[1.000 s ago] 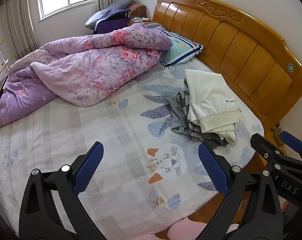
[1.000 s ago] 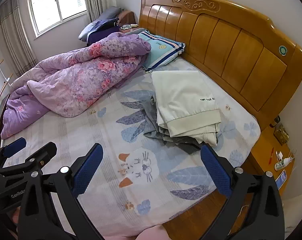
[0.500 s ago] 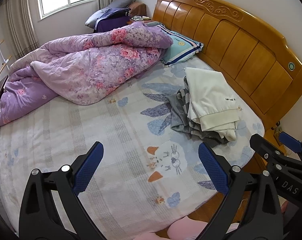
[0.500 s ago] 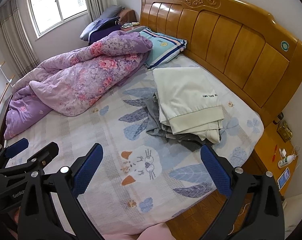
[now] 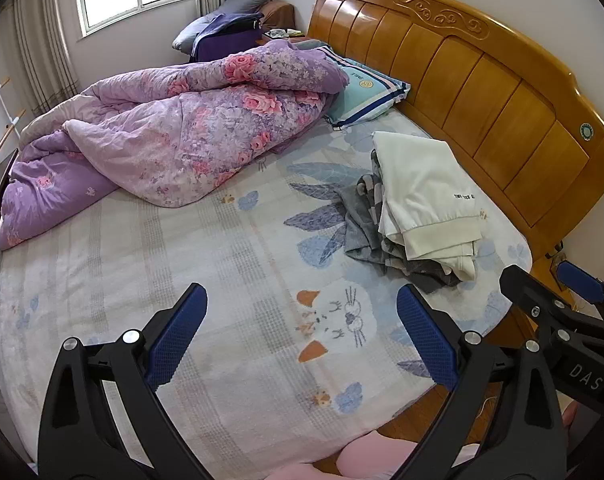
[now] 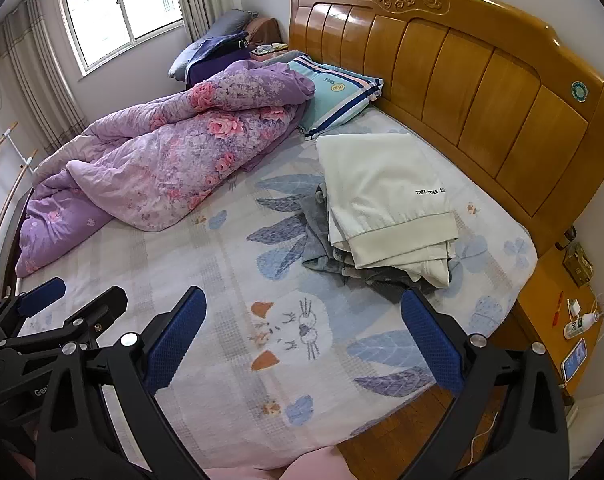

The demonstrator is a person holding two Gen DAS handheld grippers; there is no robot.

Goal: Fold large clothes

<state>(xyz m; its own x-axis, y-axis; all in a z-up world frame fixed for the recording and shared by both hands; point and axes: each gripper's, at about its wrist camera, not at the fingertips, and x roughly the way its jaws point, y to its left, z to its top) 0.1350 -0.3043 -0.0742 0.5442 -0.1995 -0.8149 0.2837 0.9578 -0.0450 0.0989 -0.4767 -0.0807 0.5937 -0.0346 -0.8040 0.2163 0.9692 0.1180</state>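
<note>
A folded white garment [image 5: 426, 192] [image 6: 386, 188] lies on top of a crumpled grey garment [image 5: 366, 232] [image 6: 322, 240] on the bed, near the wooden headboard [image 5: 482, 80] [image 6: 462, 72]. My left gripper [image 5: 302, 340] is open and empty, held above the bed's near edge, well short of the clothes. My right gripper [image 6: 302, 340] is open and empty too, also above the near part of the bed. Each gripper shows at the edge of the other's view.
A purple floral duvet [image 5: 173, 144] [image 6: 161, 160] is bunched on the far left of the bed. A striped blue pillow [image 5: 362, 92] [image 6: 334, 92] lies by the headboard. A bedside table [image 6: 558, 320] with a phone and small bottle stands at right.
Both grippers have drawn back and risen slightly; the clothes and bed look a little further away. Nothing on the bed has moved.
</note>
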